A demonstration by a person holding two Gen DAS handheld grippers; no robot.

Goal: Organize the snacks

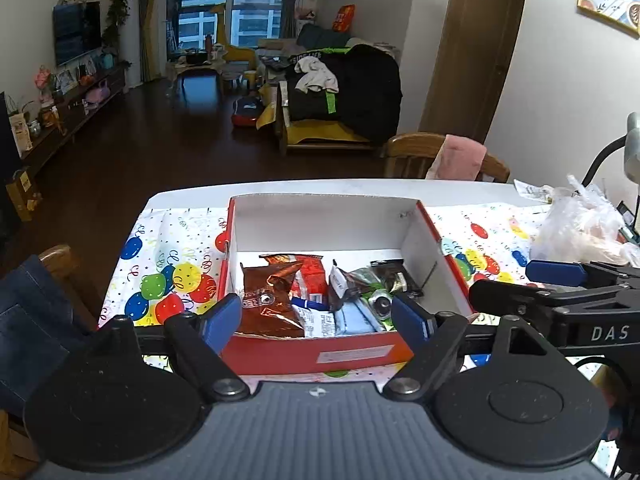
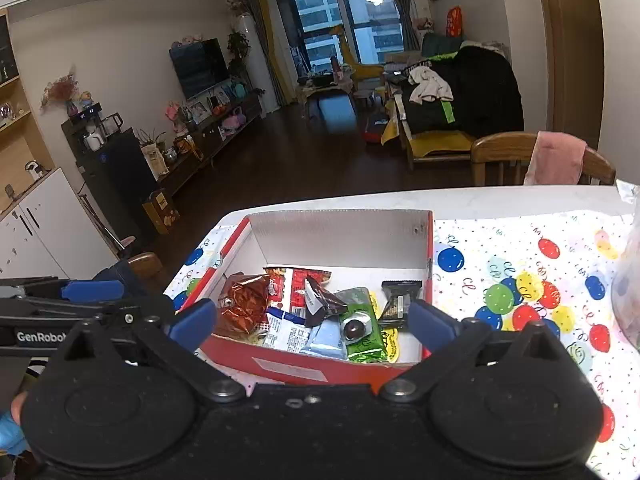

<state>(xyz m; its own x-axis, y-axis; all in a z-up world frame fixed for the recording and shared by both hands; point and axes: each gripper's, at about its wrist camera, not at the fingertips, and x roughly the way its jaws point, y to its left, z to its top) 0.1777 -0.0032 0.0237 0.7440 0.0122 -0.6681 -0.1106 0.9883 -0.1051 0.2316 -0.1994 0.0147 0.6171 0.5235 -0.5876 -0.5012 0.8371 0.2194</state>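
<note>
A red cardboard box [image 1: 320,354] [image 2: 312,368] with a white inside stands on the balloon-print tablecloth [image 1: 172,280]. Several snack packets lie in its near half: a brown foil packet [image 1: 272,300] [image 2: 244,304], a red packet [image 1: 310,276], a green packet [image 2: 360,328], a light blue one [image 2: 324,336] and a dark one [image 2: 400,300]. My left gripper [image 1: 316,316] hovers open over the box's near wall, nothing between its blue pads. My right gripper [image 2: 313,320] is also open and empty above the same wall. Each gripper shows at the edge of the other's view.
A crumpled clear plastic bag [image 1: 580,228] lies on the table to the right of the box. A wooden chair with a pink cloth [image 1: 456,156] [image 2: 556,156] stands at the far side. Another chair draped in denim [image 1: 40,300] is at the left. The box's far half holds nothing.
</note>
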